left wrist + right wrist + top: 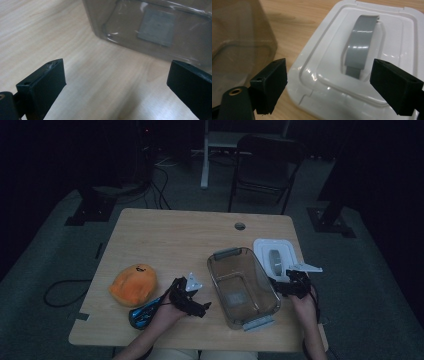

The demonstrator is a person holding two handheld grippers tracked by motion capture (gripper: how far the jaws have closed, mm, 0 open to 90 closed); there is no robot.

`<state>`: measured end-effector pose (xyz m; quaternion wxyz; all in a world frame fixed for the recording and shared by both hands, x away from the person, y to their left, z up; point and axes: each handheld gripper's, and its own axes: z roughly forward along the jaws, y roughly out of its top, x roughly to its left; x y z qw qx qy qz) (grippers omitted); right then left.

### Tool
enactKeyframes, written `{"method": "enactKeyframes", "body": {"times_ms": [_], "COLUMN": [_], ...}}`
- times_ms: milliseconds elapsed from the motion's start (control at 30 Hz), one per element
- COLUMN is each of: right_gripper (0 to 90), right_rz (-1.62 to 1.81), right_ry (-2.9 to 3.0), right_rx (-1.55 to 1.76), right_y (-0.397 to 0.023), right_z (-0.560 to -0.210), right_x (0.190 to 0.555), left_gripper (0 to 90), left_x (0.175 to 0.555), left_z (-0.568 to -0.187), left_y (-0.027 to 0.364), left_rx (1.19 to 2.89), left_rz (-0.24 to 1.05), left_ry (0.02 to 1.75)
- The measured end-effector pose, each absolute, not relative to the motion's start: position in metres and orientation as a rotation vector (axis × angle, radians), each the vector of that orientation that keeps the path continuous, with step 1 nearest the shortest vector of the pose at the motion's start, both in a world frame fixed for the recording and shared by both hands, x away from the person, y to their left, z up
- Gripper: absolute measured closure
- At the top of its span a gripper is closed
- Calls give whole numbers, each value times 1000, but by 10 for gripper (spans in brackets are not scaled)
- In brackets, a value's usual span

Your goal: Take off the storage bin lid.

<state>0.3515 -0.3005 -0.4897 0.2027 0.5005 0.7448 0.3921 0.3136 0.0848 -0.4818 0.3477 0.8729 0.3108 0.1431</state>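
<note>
- Dim room with dark floor around a pale wooden worktop (pixel 165 235); a folding chair (pixel 265 162) stands beyond its far edge.
- Clear plastic bin (pixel 243 287) sits lidless on the worktop between the 2 hands, its grey latches at the near and far ends.
- White lid (pixel 275 255) with a grey handle (pixel 360 47) lies flat on the worktop, just beside the bin's far right corner.
- Left claw (pixel 116 82) is released, its 2 jaws wide apart over bare wood, holding nothing, near the bin's left wall.
- Right claw (pixel 328 85) is released too, jaws spread wide, gripping nothing; it hangs over the lid's near edge, the handle ahead.
- Orange plush toy (pixel 134 284) and a blue object (pixel 142 314) lie at the left.
</note>
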Motion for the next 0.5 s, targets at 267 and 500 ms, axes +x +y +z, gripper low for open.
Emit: {"method": "enactKeyframes", "body": {"times_ms": [267,500], "right_gripper": [140,150], "right_rz": [1097,1110], "right_ry": [2115,2204], "right_rx": [1322,1308], "right_y": [-291,-283], "right_z": [-497,-505], "right_x": [332,324], "left_gripper": [25,25], "left_x": [334,346], "left_z": [-478,-478], "left_y": [76,73], "left_rx": [2262,2287], "left_rz": [394,399], "left_ry": [797,807]}}
